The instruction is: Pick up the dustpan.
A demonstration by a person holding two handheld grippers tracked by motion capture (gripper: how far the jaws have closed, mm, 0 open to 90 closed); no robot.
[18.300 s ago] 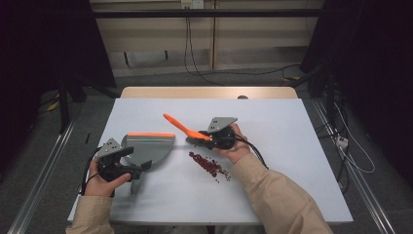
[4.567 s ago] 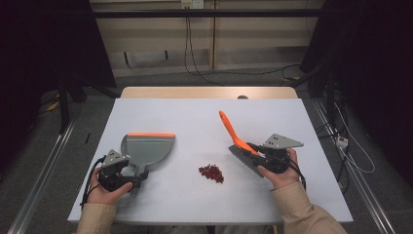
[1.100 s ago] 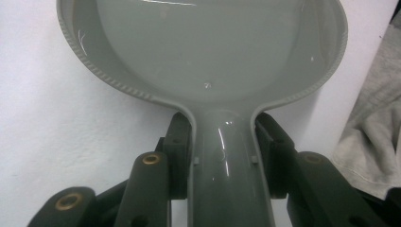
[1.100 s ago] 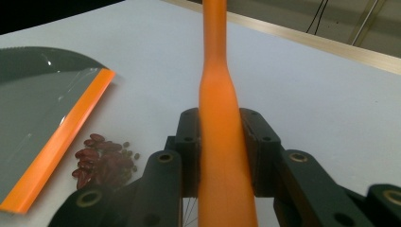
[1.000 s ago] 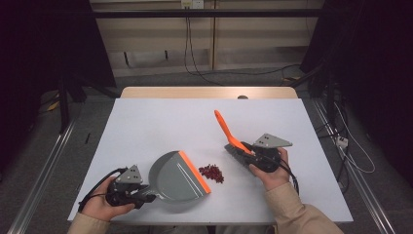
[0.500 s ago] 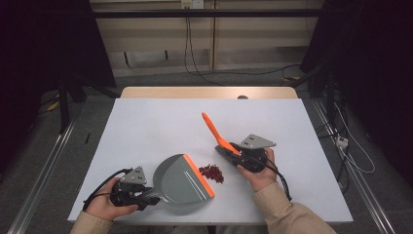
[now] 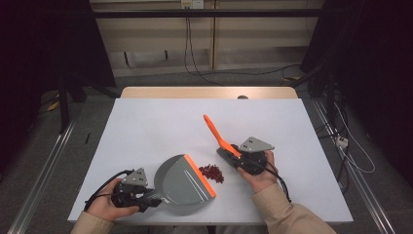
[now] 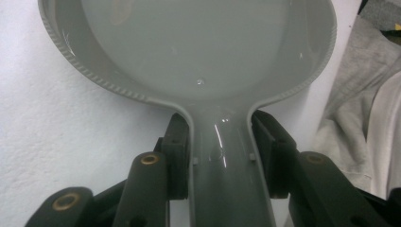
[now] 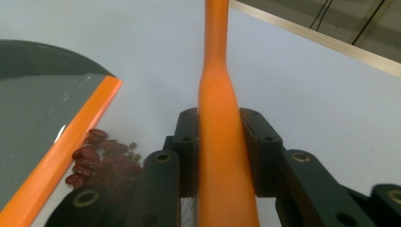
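The left claw [image 7: 146,199] is pinched on the grey handle of the dustpan [image 7: 182,183], its jaws pressed to both sides of the neck where the handle meets the bowl. The pan lies flat on the white bench [image 7: 146,126], near the person's edge, with its orange lip [image 7: 199,175] turned toward the beans [image 7: 212,172]. The right claw [image 7: 233,155] is clamped on the orange brush handle [image 7: 216,134], which slants up and away over the bench; the bristle end is hidden under the claw.

The beans sit in a small dark-red heap just beside the lip, between pan and brush, some of them touching it in the right gripper view. They look small, hard and smooth, so they would likely roll and scatter under a quick stroke. The pan seems light, stiff plastic and could slide on the smooth bench; a grip on the neck, as now, should let it be pressed down so the lip stays flush. The brush handle is slick and tapered, best held low near the head
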